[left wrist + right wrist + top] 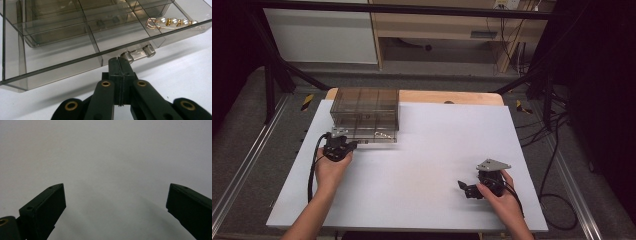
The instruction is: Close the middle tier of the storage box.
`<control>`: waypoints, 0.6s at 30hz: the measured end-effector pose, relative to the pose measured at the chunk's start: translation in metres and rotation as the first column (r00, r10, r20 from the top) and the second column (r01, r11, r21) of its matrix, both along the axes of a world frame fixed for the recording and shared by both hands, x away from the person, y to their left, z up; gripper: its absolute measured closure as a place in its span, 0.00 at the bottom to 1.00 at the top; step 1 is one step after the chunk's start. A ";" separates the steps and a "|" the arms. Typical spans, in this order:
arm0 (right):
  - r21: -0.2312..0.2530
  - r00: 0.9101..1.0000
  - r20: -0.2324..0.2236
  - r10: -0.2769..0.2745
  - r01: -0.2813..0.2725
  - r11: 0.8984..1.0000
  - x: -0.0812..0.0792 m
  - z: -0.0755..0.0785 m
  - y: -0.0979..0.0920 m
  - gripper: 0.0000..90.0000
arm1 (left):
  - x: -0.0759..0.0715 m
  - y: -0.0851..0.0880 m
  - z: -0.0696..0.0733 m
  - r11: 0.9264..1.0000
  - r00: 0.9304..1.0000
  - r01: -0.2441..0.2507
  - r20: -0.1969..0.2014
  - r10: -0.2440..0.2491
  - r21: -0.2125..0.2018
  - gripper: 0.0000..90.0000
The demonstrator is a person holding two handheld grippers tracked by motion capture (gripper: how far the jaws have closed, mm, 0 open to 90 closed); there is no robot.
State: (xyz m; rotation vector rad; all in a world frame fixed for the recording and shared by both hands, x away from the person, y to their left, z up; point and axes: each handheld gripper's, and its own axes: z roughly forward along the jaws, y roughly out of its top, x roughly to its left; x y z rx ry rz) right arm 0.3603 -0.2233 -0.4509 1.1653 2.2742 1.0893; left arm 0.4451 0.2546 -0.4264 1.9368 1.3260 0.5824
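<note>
A smoky see-through organizer box [364, 112] with several compartments stands at the table's back left. Its low drawer [62, 67] sticks out toward me, and a clear bar handle [140, 53] sits on the drawer's front. A gold and pearl piece of jewellery [170, 22] lies in the drawer's right compartment. My left gripper [119, 60] is shut, its tips just at the handle's left end with nothing seen between them. In the high view the left gripper [354, 145] rests at the box's front left corner. My right gripper [464, 189] stands open near the front right, and the right gripper [116, 185] has bare white table between its jaws.
A white sheet [422, 165] covers the table, with a wooden edge [452, 96] at the back. Black frame struts [272, 85] flank the back left, and cables [557, 150] hang down the right side. A shelf unit [437, 30] stands behind.
</note>
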 end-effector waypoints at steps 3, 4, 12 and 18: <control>0.002 1.000 -0.004 -0.002 0.002 1.000 0.000 0.000 0.000 0.03 | 0.001 0.000 0.001 1.000 1.000 0.000 0.000 0.000 0.000 1.00; 0.003 1.000 -0.001 -0.001 0.001 1.000 0.000 0.000 0.000 0.03 | 0.001 0.000 0.001 1.000 1.000 -0.002 -0.001 0.002 0.001 1.00; -0.001 1.000 -0.001 0.001 -0.001 1.000 0.000 0.000 0.001 0.03 | 0.004 0.004 0.002 1.000 1.000 -0.016 -0.002 0.016 0.000 1.00; 0.003 1.000 -0.005 -0.005 0.005 1.000 0.000 -0.001 -0.001 0.03 | 0.008 0.005 0.004 1.000 1.000 -0.017 -0.006 0.017 0.010 1.00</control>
